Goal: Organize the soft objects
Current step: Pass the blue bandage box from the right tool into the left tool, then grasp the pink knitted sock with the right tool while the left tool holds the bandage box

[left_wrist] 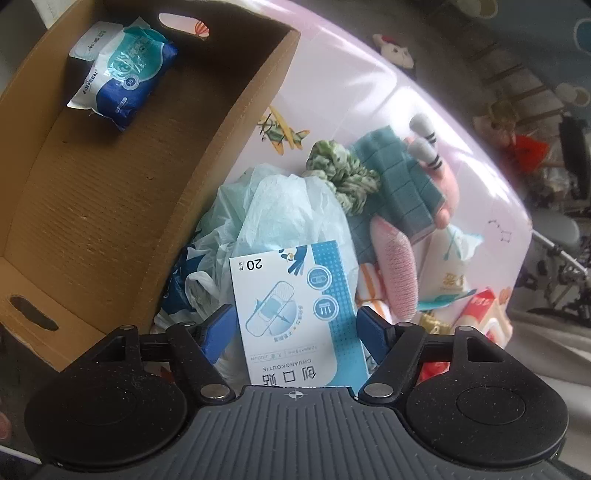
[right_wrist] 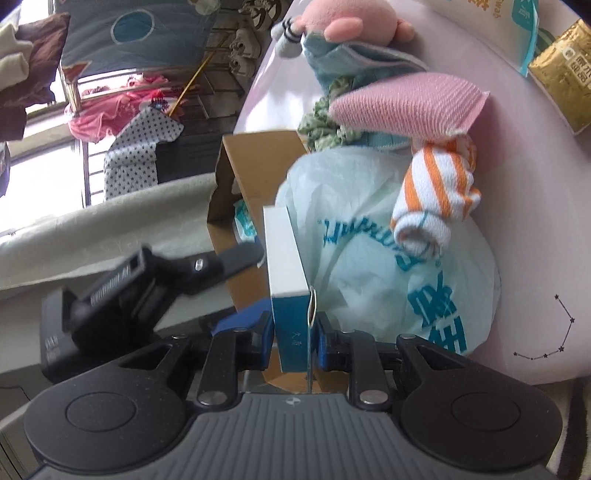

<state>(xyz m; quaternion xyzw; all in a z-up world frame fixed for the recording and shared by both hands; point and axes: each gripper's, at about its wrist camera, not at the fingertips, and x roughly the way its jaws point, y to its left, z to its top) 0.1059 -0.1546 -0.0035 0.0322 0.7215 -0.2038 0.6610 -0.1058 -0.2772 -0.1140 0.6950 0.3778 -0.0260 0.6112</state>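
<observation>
Under everything you have a pink table cover (left_wrist: 332, 92) printed with a cartoon airplane (left_wrist: 282, 133) and, at its near edge in the right wrist view, a dotted constellation (right_wrist: 546, 332). Beyond the table you can see a blue quilt with a round patch (right_wrist: 133, 29) hanging above a metal railing (right_wrist: 83, 110), a star-patterned cloth (right_wrist: 136, 147) draped below it, and shoes on a rack (right_wrist: 243, 48).
</observation>
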